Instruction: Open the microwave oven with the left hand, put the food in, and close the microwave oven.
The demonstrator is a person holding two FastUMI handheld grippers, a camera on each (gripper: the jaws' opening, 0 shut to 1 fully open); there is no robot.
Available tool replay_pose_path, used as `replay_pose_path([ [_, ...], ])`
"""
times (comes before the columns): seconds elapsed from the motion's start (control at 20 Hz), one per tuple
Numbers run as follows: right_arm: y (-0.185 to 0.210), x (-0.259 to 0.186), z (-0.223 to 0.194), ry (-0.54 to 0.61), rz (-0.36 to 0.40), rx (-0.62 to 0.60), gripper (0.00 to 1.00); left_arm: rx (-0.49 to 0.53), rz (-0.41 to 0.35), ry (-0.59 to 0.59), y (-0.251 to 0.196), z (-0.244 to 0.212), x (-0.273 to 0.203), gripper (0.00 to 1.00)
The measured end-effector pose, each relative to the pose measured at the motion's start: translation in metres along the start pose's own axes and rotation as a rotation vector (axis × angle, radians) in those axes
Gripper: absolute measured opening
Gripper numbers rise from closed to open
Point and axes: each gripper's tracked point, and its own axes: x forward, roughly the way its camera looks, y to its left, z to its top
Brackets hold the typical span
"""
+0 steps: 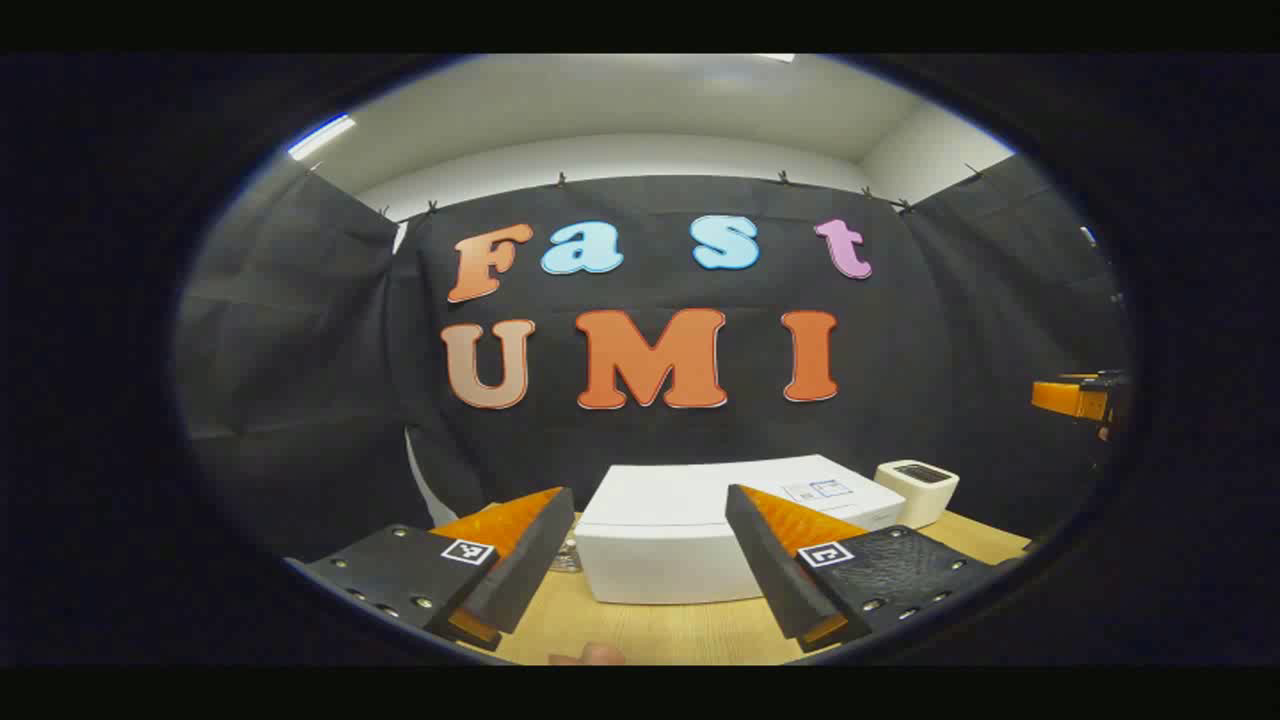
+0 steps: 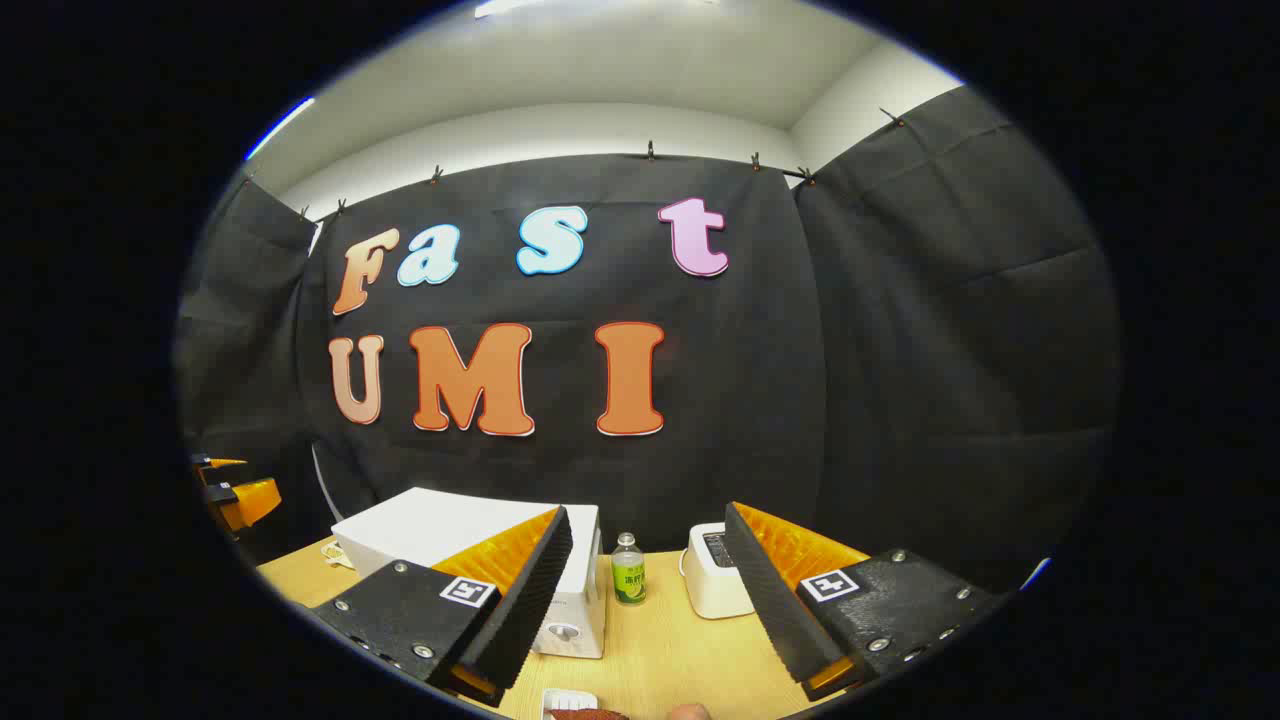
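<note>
The boxy white microwave oven (image 1: 680, 540) stands shut on the pale wooden table (image 1: 690, 632), straight ahead between the spread, empty jaws of the left gripper (image 1: 640, 560). In the right gripper view it sits behind that gripper's left finger; the right gripper (image 2: 645, 590) is also spread and empty. Risk, as I judge it: the door's edge is hard to make out, so the fingers may slip off it. The right gripper view adds a small green-labelled bottle (image 2: 628, 570) between its jaws and a white dish of food (image 2: 570, 703) at the bottom edge.
</note>
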Motion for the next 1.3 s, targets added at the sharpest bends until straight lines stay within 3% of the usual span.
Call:
replay_pose_path([
  [0.55,0.013,-0.003,0.003,0.018,0.082,0.045,0.95,0.005,-0.013,-0.012,-0.014,0.012,-0.004,0.97],
  [0.75,0.007,-0.002,0.005,0.017,0.076,0.054,0.95,0.013,-0.010,-0.021,-0.017,0.016,-0.005,0.93],
  [1.05,0.001,-0.003,0.001,0.014,0.065,0.048,0.95,-0.028,-0.015,0.002,-0.020,0.005,-0.003,0.97],
  [1.15,-0.003,-0.001,-0.002,0.015,0.056,0.050,0.95,-0.025,-0.008,-0.002,-0.022,0.002,0.000,0.89],
  [1.3,-0.008,0.000,-0.008,0.024,0.050,0.059,0.95,-0.023,-0.033,0.009,-0.042,-0.013,0.004,0.97],
])
